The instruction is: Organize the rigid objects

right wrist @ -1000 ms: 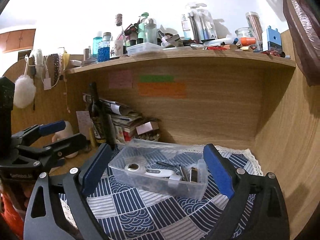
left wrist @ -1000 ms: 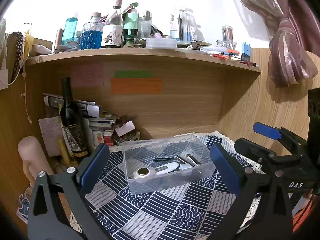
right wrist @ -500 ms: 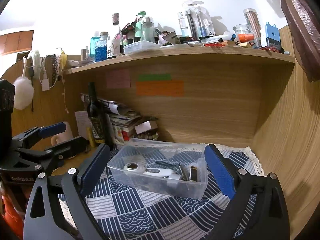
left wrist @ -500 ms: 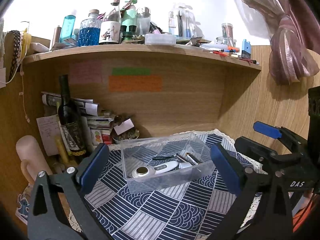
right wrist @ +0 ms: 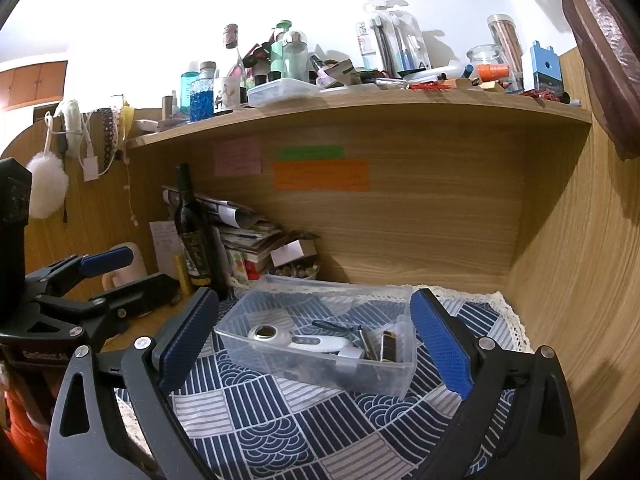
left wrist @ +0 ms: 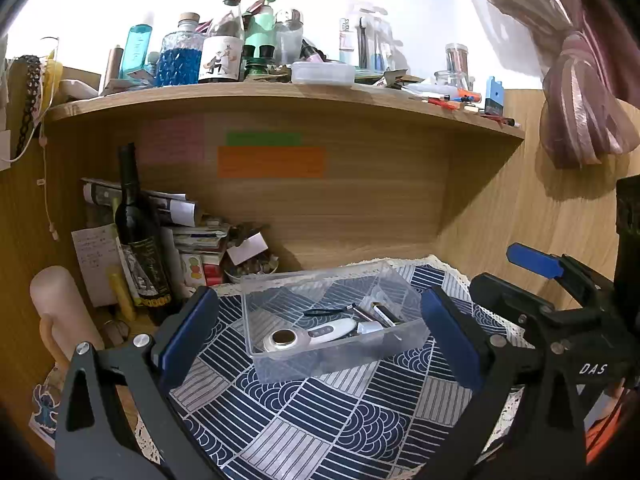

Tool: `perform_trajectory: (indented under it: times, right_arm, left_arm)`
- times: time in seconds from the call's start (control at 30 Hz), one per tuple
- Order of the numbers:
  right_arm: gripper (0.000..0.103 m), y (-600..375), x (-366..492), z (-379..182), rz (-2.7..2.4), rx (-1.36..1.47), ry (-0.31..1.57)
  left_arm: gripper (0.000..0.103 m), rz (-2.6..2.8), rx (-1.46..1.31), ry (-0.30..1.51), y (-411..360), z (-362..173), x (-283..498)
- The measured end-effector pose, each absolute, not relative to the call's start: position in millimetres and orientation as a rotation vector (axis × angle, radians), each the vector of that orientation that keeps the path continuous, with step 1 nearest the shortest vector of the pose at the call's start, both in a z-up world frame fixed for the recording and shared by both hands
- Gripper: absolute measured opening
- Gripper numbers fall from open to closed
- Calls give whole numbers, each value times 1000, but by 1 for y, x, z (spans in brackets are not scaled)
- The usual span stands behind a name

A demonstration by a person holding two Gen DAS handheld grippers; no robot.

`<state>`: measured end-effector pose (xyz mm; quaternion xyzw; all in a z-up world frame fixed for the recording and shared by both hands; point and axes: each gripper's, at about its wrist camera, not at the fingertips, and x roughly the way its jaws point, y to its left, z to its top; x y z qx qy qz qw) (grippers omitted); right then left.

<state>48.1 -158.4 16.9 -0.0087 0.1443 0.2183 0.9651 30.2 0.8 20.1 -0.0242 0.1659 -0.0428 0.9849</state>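
A clear plastic box (left wrist: 288, 364) sits on a blue patterned cloth (left wrist: 320, 412) under a wooden shelf. It holds a white handheld device (left wrist: 312, 334), a black cord and small metal items. It also shows in the right wrist view (right wrist: 360, 376), with the white device (right wrist: 304, 340) inside. My left gripper (left wrist: 320, 336) is open and empty, held back from the box. My right gripper (right wrist: 312, 344) is open and empty, also short of the box. Each gripper shows at the edge of the other's view.
A dark wine bottle (left wrist: 140, 240), stacked papers and small boxes (left wrist: 200, 248) crowd the back left corner. A pale pink cylinder (left wrist: 60, 312) stands at far left. The shelf top (left wrist: 280, 92) carries several bottles and a lidded clear box (left wrist: 322, 72). A wooden wall (right wrist: 580, 260) closes the right.
Both views have shifted slightly; the grippers tilted down and drifted a little. The box and its contents have not moved. Both grippers stay open.
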Motion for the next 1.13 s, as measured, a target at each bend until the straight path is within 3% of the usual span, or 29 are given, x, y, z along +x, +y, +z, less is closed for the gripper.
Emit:
perform_trajectory:
  times: [1.13]
  right_arm:
    - [97,-162,52,13,422,3,301]
  left_arm:
    - [103,-141,-65,353,3,19,37]
